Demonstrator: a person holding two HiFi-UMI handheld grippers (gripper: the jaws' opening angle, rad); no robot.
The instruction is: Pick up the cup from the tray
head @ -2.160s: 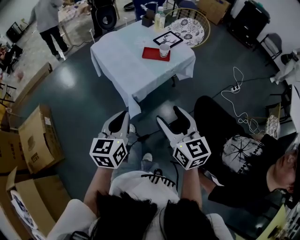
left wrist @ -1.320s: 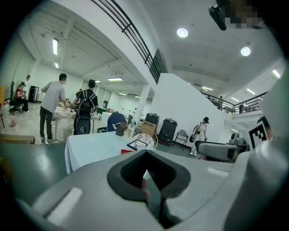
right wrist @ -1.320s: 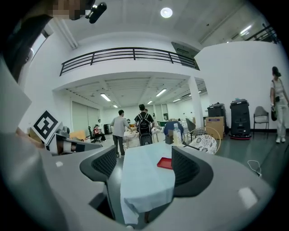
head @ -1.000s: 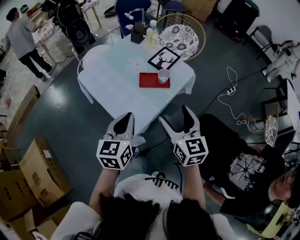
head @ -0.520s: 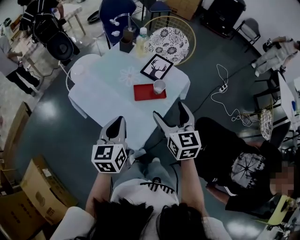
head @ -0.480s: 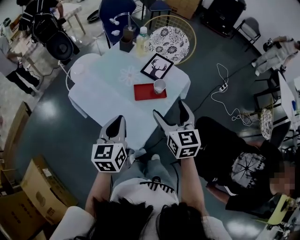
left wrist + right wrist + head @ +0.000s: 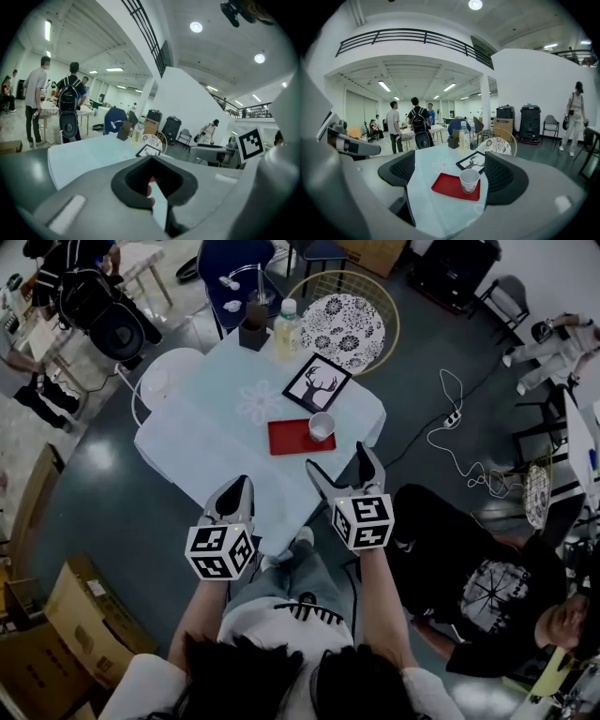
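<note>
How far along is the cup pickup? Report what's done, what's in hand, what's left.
Done: only the lining up. The right gripper is open, and the cup sits framed between its jaws but well short of them. In hand: nothing; the left gripper is shut and empty. Left: reach the table, close on the cup, and lift it off the red tray.
</note>
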